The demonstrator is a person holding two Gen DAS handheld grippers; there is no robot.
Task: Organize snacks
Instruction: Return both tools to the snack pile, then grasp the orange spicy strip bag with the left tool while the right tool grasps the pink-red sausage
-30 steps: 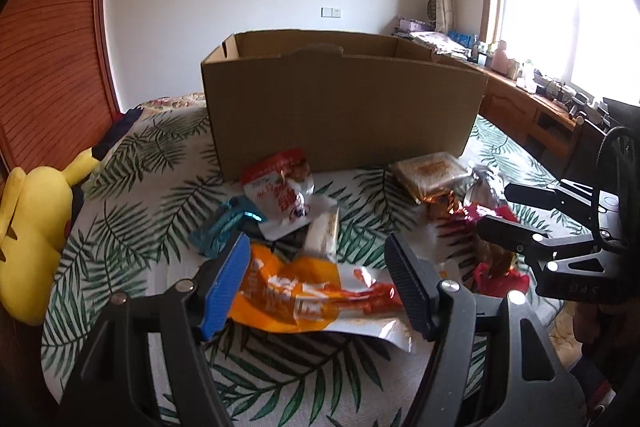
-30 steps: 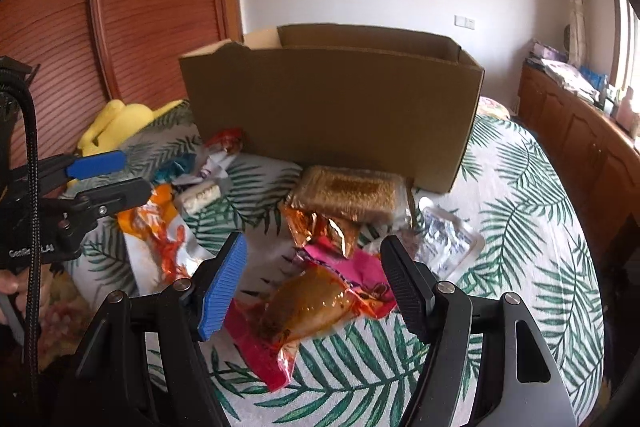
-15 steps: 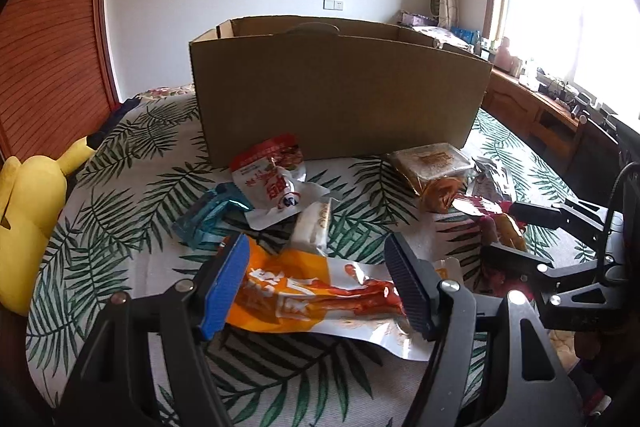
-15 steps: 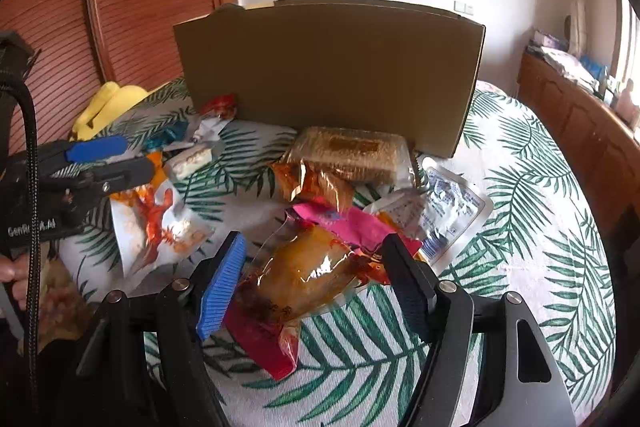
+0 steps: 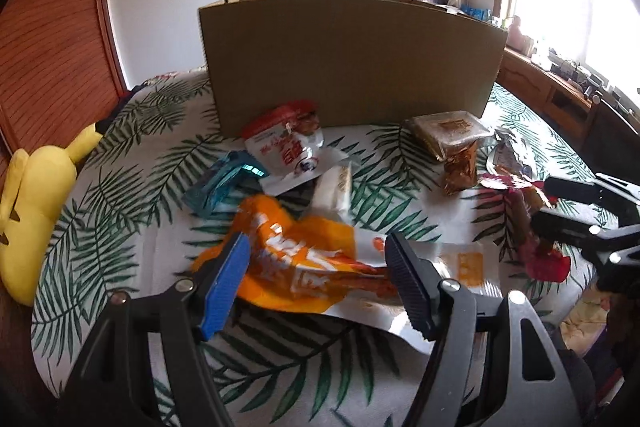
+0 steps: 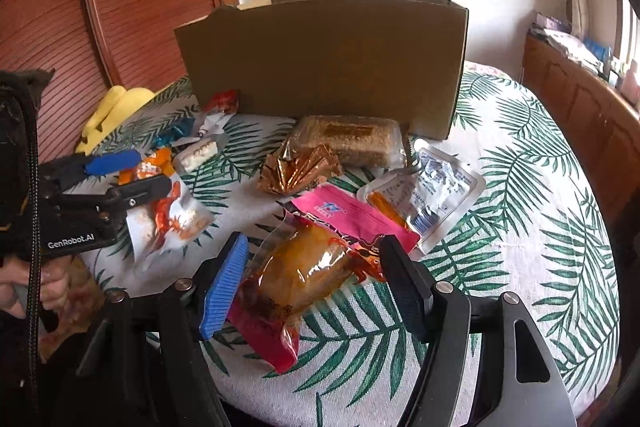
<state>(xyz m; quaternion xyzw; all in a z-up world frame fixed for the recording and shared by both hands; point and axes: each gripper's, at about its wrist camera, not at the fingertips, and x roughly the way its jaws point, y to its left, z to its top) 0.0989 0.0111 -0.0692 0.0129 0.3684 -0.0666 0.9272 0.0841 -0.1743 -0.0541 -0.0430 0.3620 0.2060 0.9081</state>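
1. The left gripper [image 5: 316,279] has its jaws spread to either side of an orange snack bag [image 5: 296,259] lying on the leaf-print tablecloth [image 5: 132,187]; the bag looks blurred and slightly crumpled, and whether the pads press it I cannot tell for sure, though a gap shows at the black finger.
2. The right gripper [image 6: 312,283] straddles a clear packet of yellow-brown food [image 6: 304,275] with a pink-red edge; its jaws are closing, and the pads are not yet squeezing it.
3. Only the left wrist view shows the red-and-white pouch [image 5: 286,151] face on, leaning just in front of the cardboard box [image 5: 352,59], with a teal wrapper [image 5: 224,183] and a white bar [image 5: 336,187] beside it.
4. Only the right wrist view shows the pink packet [image 6: 348,215], the clear pouch with blue print [image 6: 432,191] and the gold foil wrapper [image 6: 300,167] clearly, plus a person's hand [image 6: 44,287] on the left gripper's handle.
5. Both views show the brown cake pack [image 6: 348,139] near the box's front wall and a yellow plush toy [image 5: 32,203] at the table's far left edge.
6. The box's inside is hidden in both views.
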